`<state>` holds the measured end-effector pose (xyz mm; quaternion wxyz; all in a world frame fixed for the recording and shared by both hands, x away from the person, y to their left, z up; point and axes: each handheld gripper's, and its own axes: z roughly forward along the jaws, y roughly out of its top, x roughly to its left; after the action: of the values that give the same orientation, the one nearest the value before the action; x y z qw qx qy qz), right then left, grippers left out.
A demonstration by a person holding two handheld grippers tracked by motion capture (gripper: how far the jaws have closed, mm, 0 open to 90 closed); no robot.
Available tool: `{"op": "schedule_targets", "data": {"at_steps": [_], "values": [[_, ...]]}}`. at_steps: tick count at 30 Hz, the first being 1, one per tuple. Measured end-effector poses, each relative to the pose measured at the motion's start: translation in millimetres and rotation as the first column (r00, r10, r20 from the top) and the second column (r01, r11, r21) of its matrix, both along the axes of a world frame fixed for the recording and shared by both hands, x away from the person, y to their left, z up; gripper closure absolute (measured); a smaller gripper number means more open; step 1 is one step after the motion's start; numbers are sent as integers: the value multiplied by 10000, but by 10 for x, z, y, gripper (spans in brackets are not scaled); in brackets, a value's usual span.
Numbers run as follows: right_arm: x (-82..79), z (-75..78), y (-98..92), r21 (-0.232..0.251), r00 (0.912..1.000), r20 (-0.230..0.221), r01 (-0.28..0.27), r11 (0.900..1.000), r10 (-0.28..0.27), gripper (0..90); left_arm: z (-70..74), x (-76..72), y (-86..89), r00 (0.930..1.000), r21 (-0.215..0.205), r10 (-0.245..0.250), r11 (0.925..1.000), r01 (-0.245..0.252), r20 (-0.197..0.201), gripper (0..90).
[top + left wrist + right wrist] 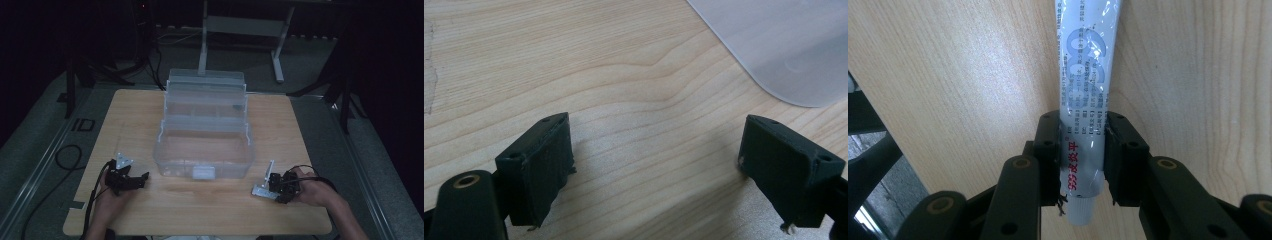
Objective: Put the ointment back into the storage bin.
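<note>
A white tube with blue and red print (1087, 80) lies lengthwise between the jaws of my right gripper (1082, 125), which is shut on its lower part, cap end toward the camera. In the high view the tube (270, 171) sticks up from the right gripper (276, 183) at the front right of the table, just right of the box. A clear plastic tiered storage box (202, 150) stands open mid-table. My left gripper (139, 181) rests at the front left, jaws wide open over bare wood (656, 122), with the box's corner (794, 50) ahead of it to the right.
The wooden table (200, 210) has bare room in front of the box and along both sides. Dark stand legs (345, 100) and cables (67, 157) lie on the floor around the table. A person's hands hold both grippers at the near edge.
</note>
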<state>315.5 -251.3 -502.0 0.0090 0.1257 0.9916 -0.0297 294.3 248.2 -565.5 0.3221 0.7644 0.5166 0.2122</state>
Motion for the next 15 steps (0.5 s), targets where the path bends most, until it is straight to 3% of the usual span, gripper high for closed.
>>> {"op": "schedule_targets", "data": {"at_steps": [15], "values": [[-4,142,7,234,9999,48,-122,9997,121,703,0,0,0,10000,1,0,10000,0,-1,146]]}}
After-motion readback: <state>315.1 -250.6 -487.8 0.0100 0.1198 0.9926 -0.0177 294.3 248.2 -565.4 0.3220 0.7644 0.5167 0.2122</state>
